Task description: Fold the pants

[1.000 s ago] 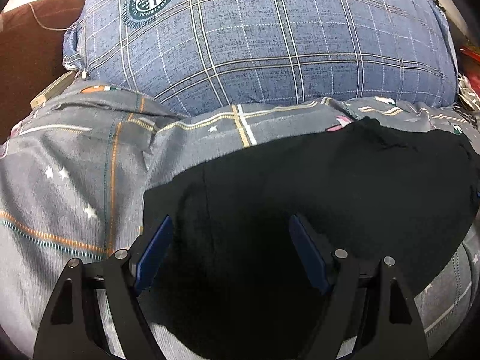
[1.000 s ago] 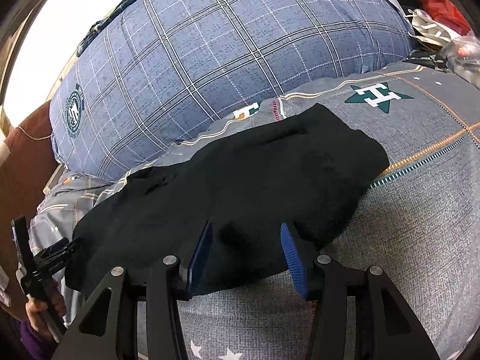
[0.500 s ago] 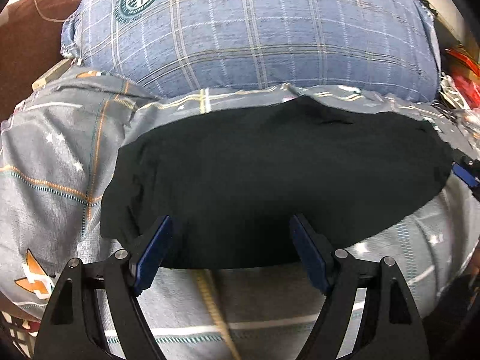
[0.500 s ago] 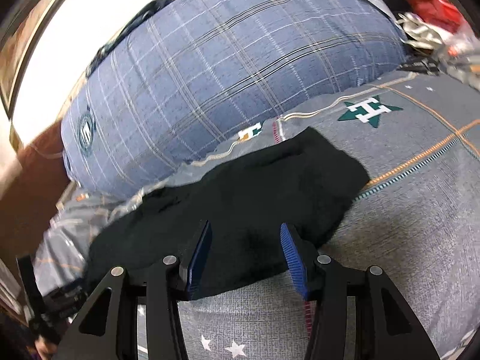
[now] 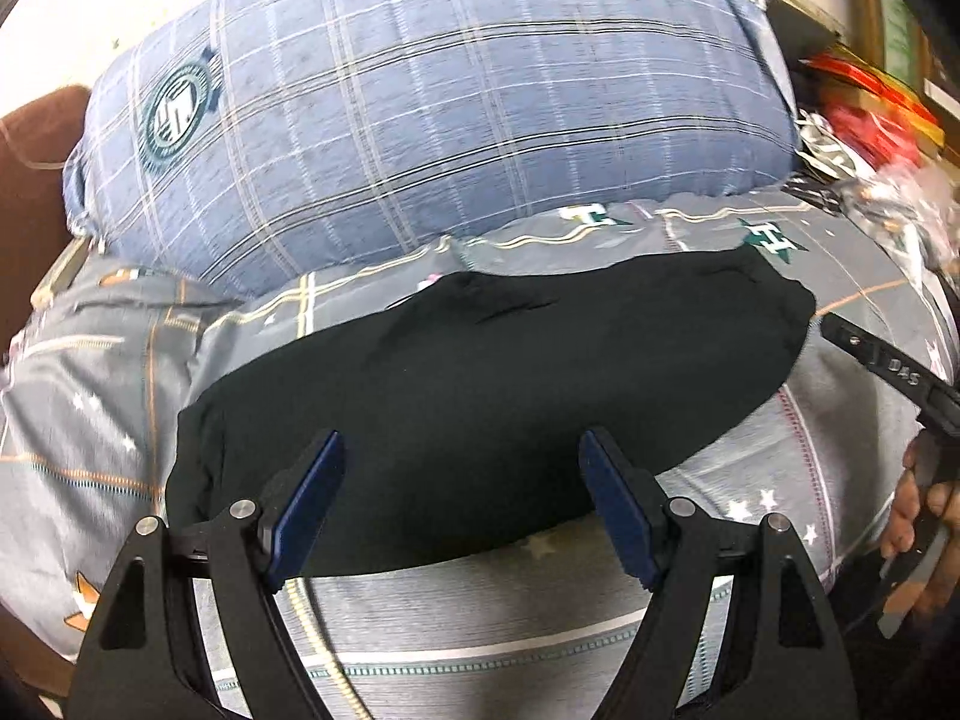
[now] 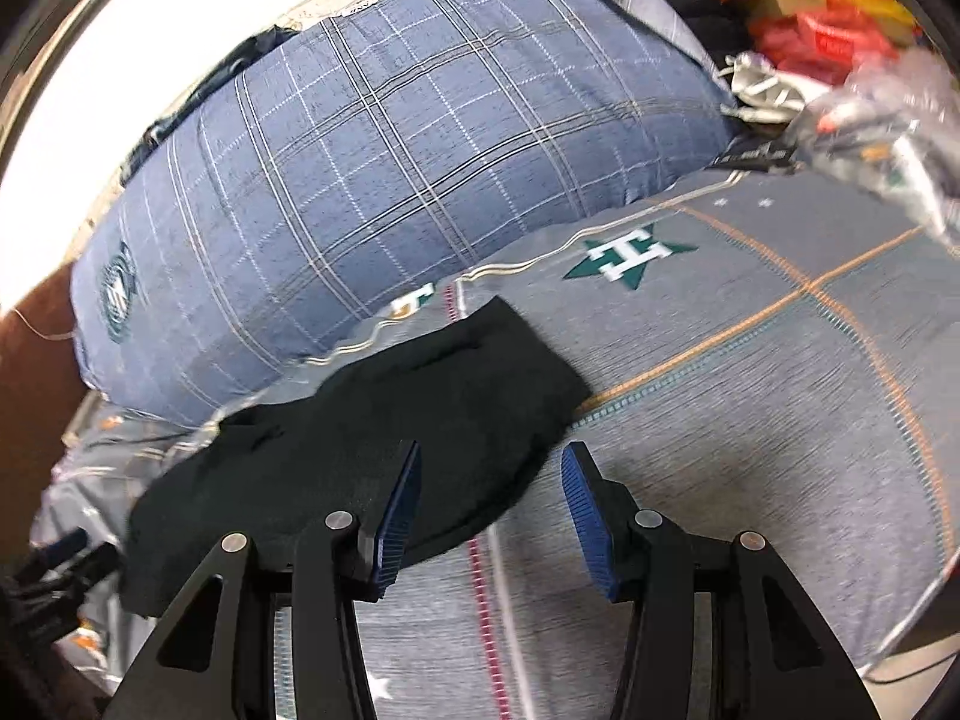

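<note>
The black pants [image 5: 480,396] lie folded into a compact oblong on the grey patterned bedspread [image 5: 540,630], and also show in the right wrist view [image 6: 384,438]. My left gripper [image 5: 462,450] is open and empty, held above the near edge of the pants. My right gripper [image 6: 489,468] is open and empty, above the right end of the pants and the bedspread [image 6: 750,420]. The right gripper also shows at the right edge of the left wrist view [image 5: 888,372].
A large blue plaid pillow [image 5: 432,120] lies right behind the pants, also in the right wrist view [image 6: 390,168]. Red packages and plastic clutter [image 6: 840,48] sit at the far right. A brown headboard [image 5: 30,192] is at the left.
Both grippers have drawn back and up from the pants, which stay folded on the bed. The right gripper has opened wider.
</note>
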The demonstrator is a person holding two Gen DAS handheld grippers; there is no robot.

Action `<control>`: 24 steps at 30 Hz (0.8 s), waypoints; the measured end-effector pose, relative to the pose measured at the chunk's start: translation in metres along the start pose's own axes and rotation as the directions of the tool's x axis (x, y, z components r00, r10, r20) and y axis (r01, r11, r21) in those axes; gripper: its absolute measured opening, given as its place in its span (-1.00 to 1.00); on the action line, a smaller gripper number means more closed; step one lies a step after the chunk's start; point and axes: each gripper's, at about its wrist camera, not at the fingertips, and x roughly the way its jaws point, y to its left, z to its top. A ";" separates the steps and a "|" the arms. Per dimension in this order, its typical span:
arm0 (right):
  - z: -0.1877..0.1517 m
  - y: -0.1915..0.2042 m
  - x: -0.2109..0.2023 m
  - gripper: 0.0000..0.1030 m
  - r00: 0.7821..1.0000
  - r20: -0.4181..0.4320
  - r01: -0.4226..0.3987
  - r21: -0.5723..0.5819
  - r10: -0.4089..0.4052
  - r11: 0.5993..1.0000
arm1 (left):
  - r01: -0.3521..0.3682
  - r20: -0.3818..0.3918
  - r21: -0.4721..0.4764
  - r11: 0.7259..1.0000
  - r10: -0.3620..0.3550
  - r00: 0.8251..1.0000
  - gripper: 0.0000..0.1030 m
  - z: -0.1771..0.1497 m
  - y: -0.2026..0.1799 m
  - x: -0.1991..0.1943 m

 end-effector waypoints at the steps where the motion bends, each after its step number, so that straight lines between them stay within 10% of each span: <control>1: 0.000 0.001 0.000 -0.03 1.000 0.001 0.018 -0.012 -0.018 1.000 | 0.001 -0.001 0.008 1.000 -0.001 1.000 0.56 0.001 -0.004 0.000; 14: 0.001 0.018 0.000 -0.03 0.979 0.065 0.204 -0.156 -0.196 0.967 | -0.007 -0.057 0.055 0.998 0.010 0.998 0.56 -0.007 -0.032 0.019; 24: 0.000 0.029 0.004 -0.03 0.981 0.070 0.193 -0.206 -0.182 0.959 | -0.017 -0.078 0.053 0.998 0.021 0.997 0.56 -0.009 -0.031 0.028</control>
